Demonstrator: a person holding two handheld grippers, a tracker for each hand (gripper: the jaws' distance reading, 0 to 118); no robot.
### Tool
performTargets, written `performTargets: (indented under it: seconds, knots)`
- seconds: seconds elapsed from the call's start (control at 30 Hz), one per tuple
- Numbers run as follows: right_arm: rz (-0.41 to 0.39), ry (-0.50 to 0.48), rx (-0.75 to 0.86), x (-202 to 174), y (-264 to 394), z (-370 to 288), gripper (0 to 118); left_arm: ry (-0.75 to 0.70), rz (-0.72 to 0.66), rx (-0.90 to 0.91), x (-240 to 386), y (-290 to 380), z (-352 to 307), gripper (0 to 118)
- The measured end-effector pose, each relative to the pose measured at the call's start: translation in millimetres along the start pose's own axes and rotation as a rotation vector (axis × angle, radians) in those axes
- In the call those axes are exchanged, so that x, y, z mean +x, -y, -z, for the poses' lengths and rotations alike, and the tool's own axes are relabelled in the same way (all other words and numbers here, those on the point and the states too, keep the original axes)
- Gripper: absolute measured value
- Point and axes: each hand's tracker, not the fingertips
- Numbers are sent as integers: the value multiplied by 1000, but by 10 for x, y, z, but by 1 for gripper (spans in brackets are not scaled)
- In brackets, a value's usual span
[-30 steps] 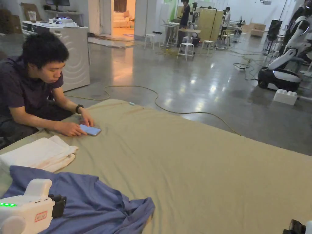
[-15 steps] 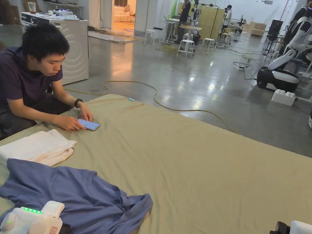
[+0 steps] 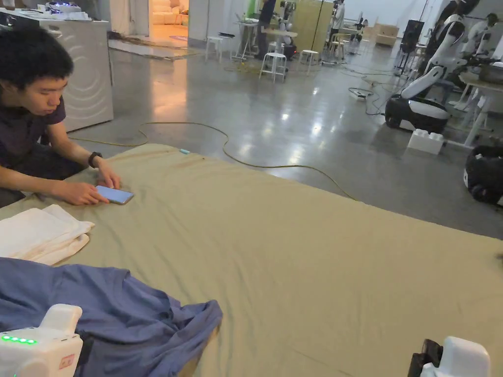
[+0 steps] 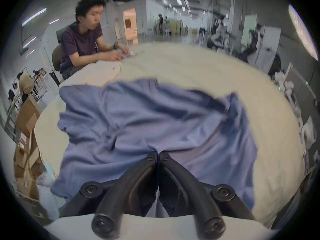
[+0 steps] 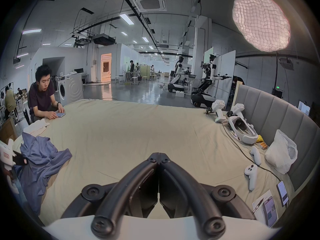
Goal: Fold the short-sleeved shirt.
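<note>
A blue short-sleeved shirt point(image 3: 127, 314) lies crumpled at the near left of the tan bed sheet point(image 3: 304, 255). In the left gripper view the shirt point(image 4: 155, 119) spreads out ahead, its wrinkles running into the tips of my left gripper point(image 4: 158, 154), whose jaws are shut on a pinch of the cloth. From the head view that white left gripper point(image 3: 86, 346) sits low at the left on the shirt's near edge. My right gripper point(image 5: 159, 154) is shut with nothing in it, above bare sheet, far right of the shirt point(image 5: 41, 159); it shows at the head view's bottom right point(image 3: 423, 361).
A folded white cloth point(image 3: 41, 235) lies behind the shirt. A seated person point(image 3: 34, 127) rests both hands by a phone point(image 3: 114, 195) at the bed's far left. Headset, controllers and a plastic bag point(image 5: 280, 153) line the grey headboard on the right. A cable point(image 3: 231, 157) crosses the floor.
The head camera has swung right and down. My right gripper has come further into the bottom right of the picture. The left gripper stays low on the shirt's near edge.
</note>
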Motion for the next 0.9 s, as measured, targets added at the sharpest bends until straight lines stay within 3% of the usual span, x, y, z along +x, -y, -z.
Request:
performTargets:
  seconds: [0.3, 0.57, 0.8, 0.9]
  knots:
    - [17, 31, 40, 167, -53, -95, 0, 167, 13, 296, 789, -812, -899, 2]
    - [32, 56, 76, 392, -75, -274, 0, 398, 146, 512, 1845, -1561, -1578, 2]
    - [70, 98, 118, 678, -70, -500, 0, 650, 251, 552, 2992, -1718, -1916, 2]
    - [90, 121, 123, 824, -50, -583, 0, 737, 288, 482, 3457, -1608, -1828, 2]
